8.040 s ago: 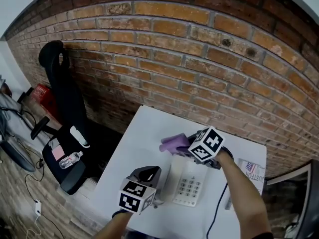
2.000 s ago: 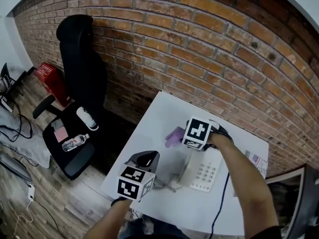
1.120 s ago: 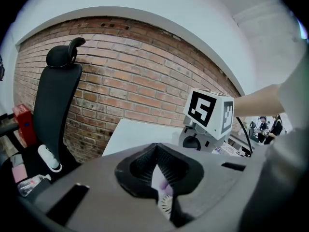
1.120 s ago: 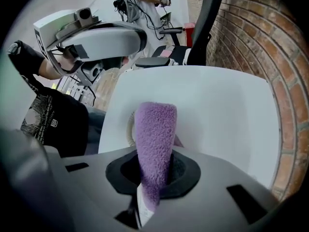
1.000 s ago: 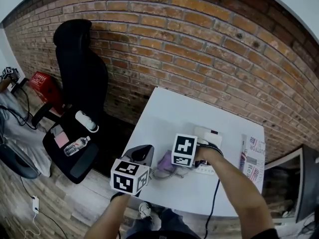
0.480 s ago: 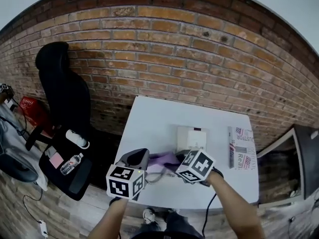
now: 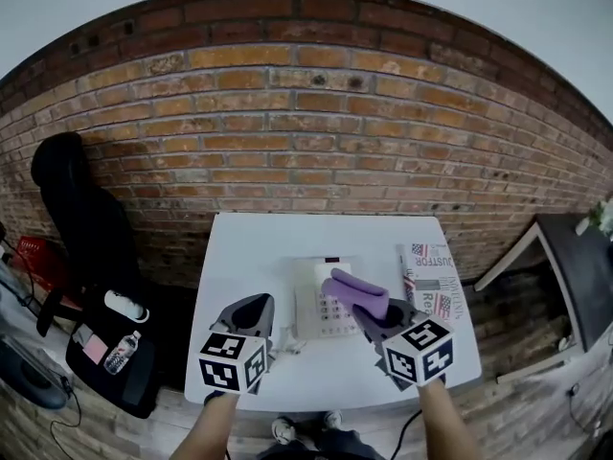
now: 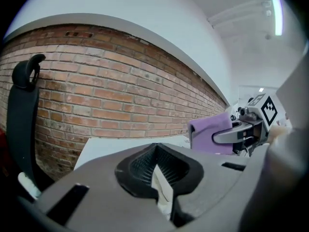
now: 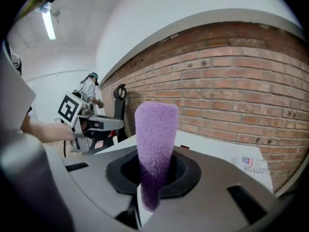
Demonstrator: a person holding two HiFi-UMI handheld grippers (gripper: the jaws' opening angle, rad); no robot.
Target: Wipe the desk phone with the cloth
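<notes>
Our right gripper [image 7: 372,312] clamps the purple cloth [image 7: 358,293], which hangs over the right side of the phone [image 7: 314,307] at mid-desk [image 7: 247,255]. Our left gripper [image 7: 251,307] sits near left, jaws closed and seemingly empty. We judge the wiping unfinished, since the cloth looks clear of the phone.

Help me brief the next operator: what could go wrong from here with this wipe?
1. The left gripper is shut on a white piece, probably the handset; a coiled cord lies near the desk phone, so pulling away could drag the phone.
2. The right gripper pinches the cloth by one end; the free length may flop or slip.
3. The newspaper beside the phone could get swept.
</notes>
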